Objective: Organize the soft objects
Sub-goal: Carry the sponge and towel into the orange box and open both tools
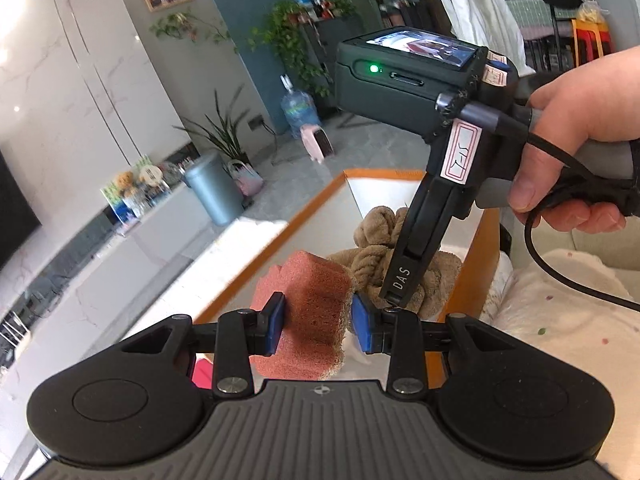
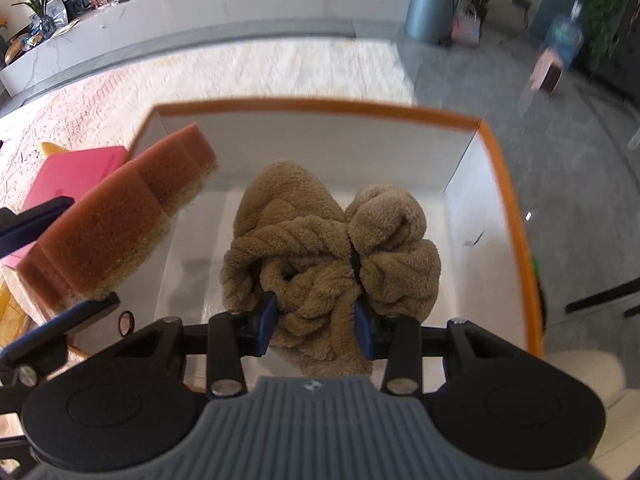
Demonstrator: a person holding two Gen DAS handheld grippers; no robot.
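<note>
Sponge, a reddish-brown block with a tan scouring layer [image 1: 310, 312], sits clamped between the blue pads of the left gripper [image 1: 319, 326] in the left wrist view, held over the near rim of a white box with an orange rim [image 1: 280, 236]. Beyond it the right gripper [image 1: 394, 300], gripped by a person's hand [image 1: 576, 136], points down into the box onto a crumpled tan fleece cloth [image 1: 374, 240].

From the right wrist camera, the right gripper [image 2: 316, 326] has its blue pads pressed into the fleece cloth [image 2: 332, 248], which is bunched up on the box floor. The box [image 2: 512, 216] stands on a pale rug. At the left, the sponge [image 2: 116, 216] hangs tilted over the box's left wall, pinched in the left gripper [image 2: 60, 256]. A pink flat object [image 2: 76, 176] lies just outside that wall.
</note>
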